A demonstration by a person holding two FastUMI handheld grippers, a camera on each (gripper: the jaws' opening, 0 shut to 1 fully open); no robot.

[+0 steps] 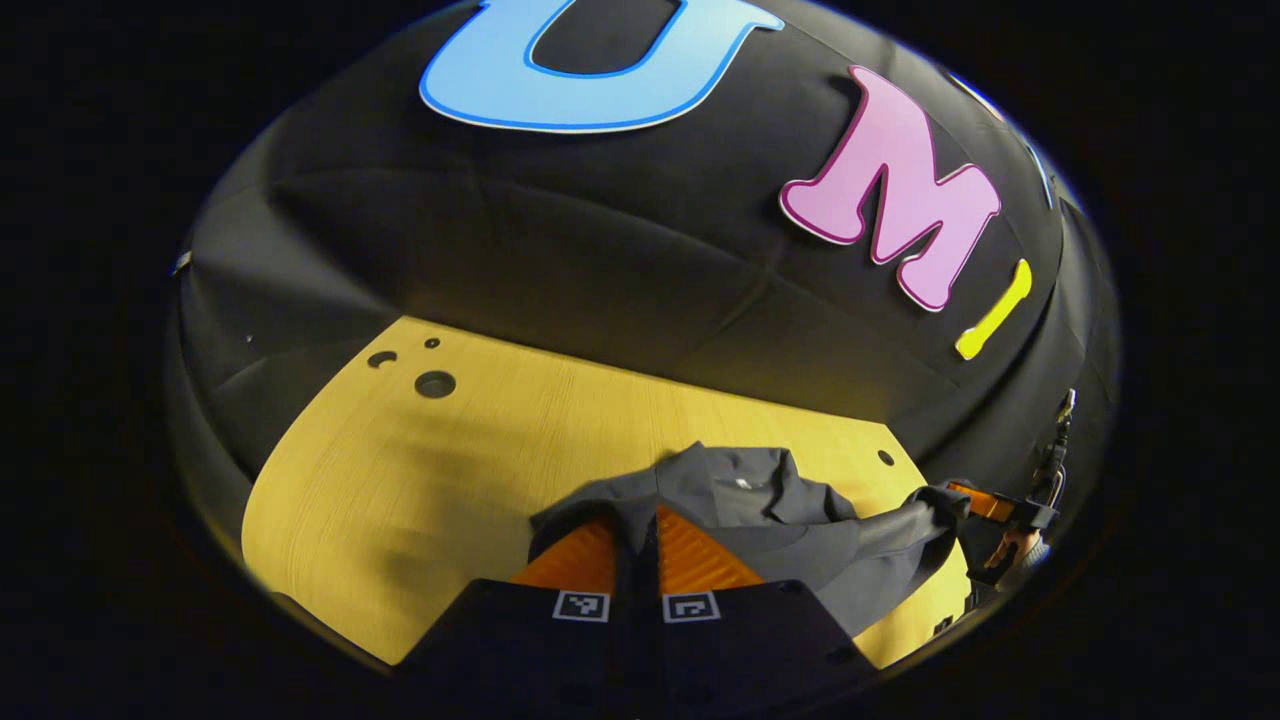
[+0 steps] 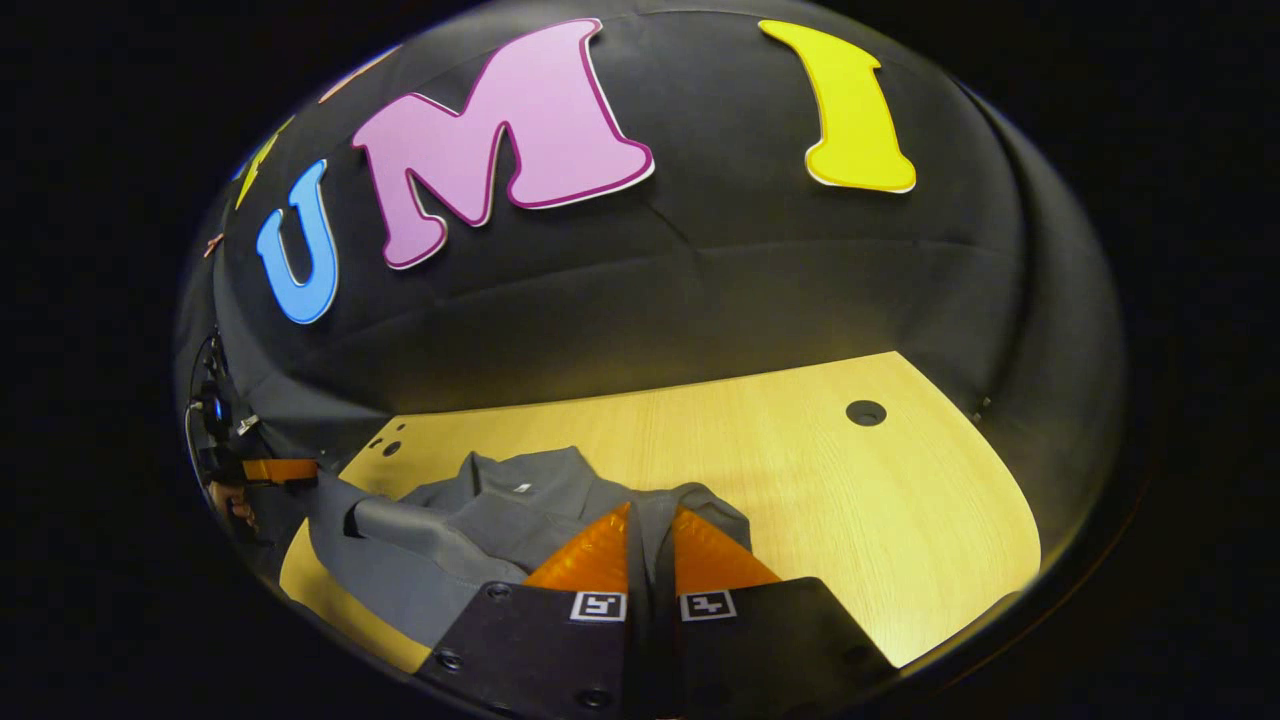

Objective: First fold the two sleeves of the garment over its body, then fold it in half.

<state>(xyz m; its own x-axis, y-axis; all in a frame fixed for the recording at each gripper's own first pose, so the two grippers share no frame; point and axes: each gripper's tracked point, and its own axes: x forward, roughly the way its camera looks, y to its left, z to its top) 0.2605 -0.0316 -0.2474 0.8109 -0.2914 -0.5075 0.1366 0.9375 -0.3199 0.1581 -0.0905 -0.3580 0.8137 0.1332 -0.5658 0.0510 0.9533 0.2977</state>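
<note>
Currently both grippers, left gripper (image 1: 636, 545) and right gripper (image 2: 650, 548), are pinching grey garment (image 1: 770, 515) cloth, jaws closed on it, lower centre of each frame on the table (image 1: 400, 500). Sleeves look gathered inward; half-fold seemingly in progress or pending.

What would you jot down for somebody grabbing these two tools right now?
Left hand-held gripper: shut on the grey shirt's fabric, lifted off the wooden table.
Right hand-held gripper: also shut on the shirt's cloth.
Shirt sits bunched between them, collar towards the wall.
Done: both sides gripped; whether the sleeves are folded can't be told.
Left: lay the sleeves over the body, then fold in half.
</note>
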